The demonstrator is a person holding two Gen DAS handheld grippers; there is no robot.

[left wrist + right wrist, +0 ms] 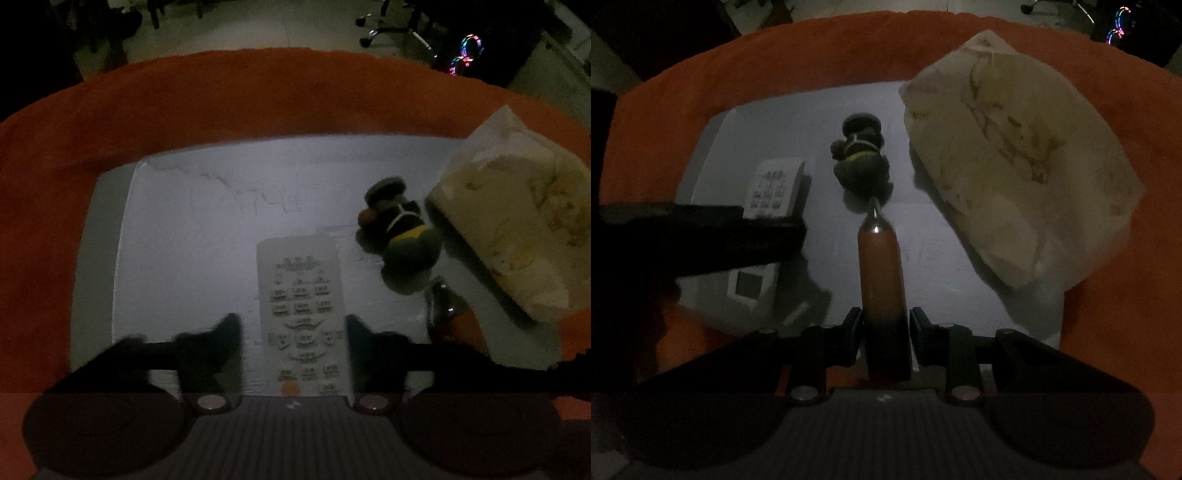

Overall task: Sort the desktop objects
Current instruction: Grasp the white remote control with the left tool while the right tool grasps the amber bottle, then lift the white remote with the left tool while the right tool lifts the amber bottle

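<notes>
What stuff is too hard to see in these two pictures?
- Remote control: button labels too blurred and dim, left wrist view; in the right wrist view the left gripper covers its middle.
- Orange pen: rear end hidden between the right gripper fingers.
- Tissue pack: printing unreadable.

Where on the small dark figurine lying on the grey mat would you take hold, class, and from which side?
Grip the figurine across its narrow dark middle, coming from above with the jaws closing across its length. It lies on its side on the grey mat, and both ends bulge wider, so the waist probably fits the jaws best. The tissue pack crowds one side, so a sideways approach looks awkward.
</notes>
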